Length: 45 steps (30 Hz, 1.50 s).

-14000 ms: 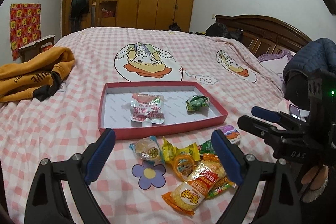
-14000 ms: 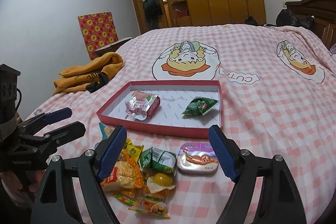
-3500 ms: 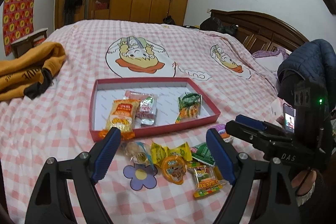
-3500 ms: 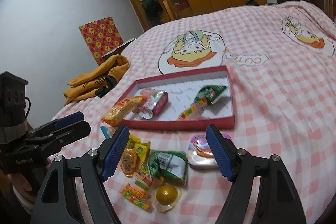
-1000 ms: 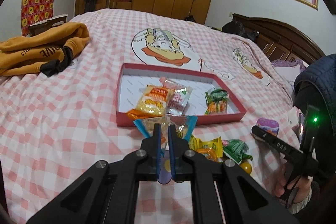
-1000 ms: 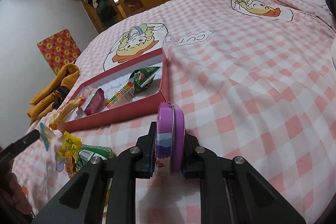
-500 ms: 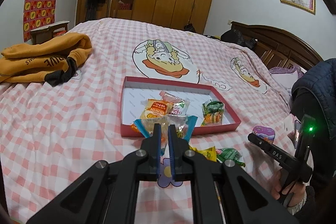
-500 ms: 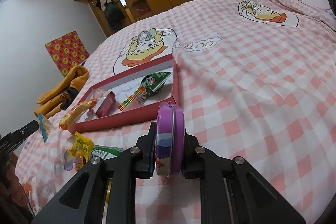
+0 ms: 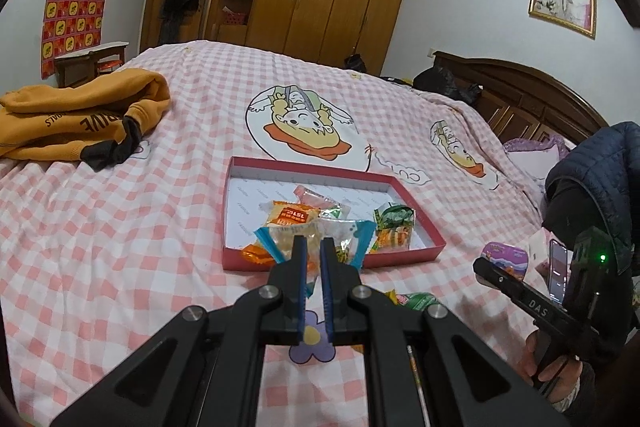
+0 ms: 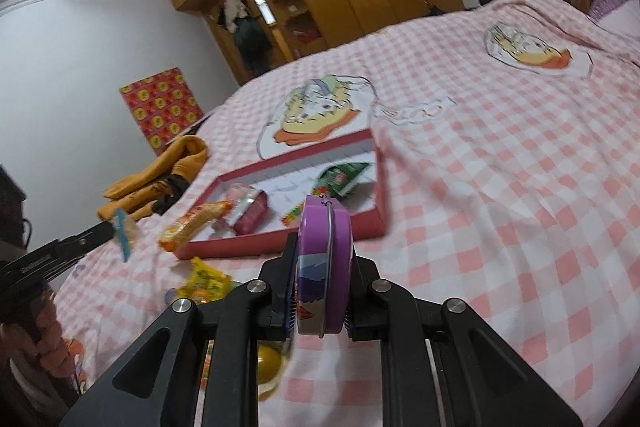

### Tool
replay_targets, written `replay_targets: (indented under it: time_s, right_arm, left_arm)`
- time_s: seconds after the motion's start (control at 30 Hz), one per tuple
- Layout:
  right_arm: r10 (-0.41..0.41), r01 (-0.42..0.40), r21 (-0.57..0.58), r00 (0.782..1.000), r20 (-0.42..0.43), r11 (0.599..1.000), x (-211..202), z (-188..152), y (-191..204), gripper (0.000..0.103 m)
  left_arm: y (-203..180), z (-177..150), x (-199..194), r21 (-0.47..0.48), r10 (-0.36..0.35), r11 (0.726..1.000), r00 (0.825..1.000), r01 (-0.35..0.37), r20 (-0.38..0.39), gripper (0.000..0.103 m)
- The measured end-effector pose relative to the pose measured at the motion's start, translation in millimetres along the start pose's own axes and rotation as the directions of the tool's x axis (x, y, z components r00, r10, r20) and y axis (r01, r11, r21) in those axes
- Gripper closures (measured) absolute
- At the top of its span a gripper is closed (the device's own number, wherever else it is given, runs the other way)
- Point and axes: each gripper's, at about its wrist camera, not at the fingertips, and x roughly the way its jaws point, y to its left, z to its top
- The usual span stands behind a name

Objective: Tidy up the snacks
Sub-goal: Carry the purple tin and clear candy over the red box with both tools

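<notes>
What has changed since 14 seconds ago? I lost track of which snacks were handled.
An orange snack packet and a striped candy pack joined the red tray. The left gripper closed on a blue-edged clear packet and lifted it; the right gripper picked up the purple tin. Tray and orange sweatshirt stayed put.

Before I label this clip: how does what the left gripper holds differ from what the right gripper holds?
The left gripper pinches a soft clear packet with blue ends, thin and crinkly; the right gripper clamps a rigid purple tin, thick and standing on edge. The packet shows its contents; the tin is opaque. Both are lifted off the bed, near the red tray.
</notes>
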Motion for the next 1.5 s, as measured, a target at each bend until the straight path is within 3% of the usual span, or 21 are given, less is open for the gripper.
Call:
replay_targets:
  time_s: [0.23,0.4,0.57,0.8,1.2,1.5]
  right_arm:
    - [0.03,-0.03,-0.019,1.0,0.003,0.999,-1.9,3.4,8.0,0.084]
    - [0.027,-0.027,-0.024,0.999,-0.017,0.999,3.0,2.0,9.0,0.084]
    - [0.034,-0.035,-0.037,0.999,-0.035,0.999,11.5,3.4,11.9,0.084]
    - [0.054,-0.057,-0.082,0.998,-0.042,0.995,27.7,19.5,22.7,0.084]
    - [0.097,-0.104,-0.106,0.993,-0.065,0.989,75.6,40.3,37.0,0.084]
    - [0.054,-0.064,-0.068,0.989,-0.135,0.996,115.9,35.4,22.9,0.084]
  left_arm:
    - [3.4,-0.6,10.1,-0.016,-0.012,1.0,1.0,0.012,-0.019,0.096]
    - [3.0,-7.9,30.5,-0.015,-0.042,0.999,0.996,0.041,-0.085,0.096]
    - [8.0,-11.8,56.5,-0.005,0.018,1.0,0.99,-0.019,-0.138,0.096]
    - [19.0,9.2,73.8,0.0,0.045,0.999,0.993,-0.045,-0.108,0.097]
    - [9.8,33.8,100.6,0.007,0.019,1.0,0.997,-0.019,-0.072,0.097]
    - [12.9,39.0,130.5,0.011,0.058,0.998,0.998,-0.058,-0.038,0.097]
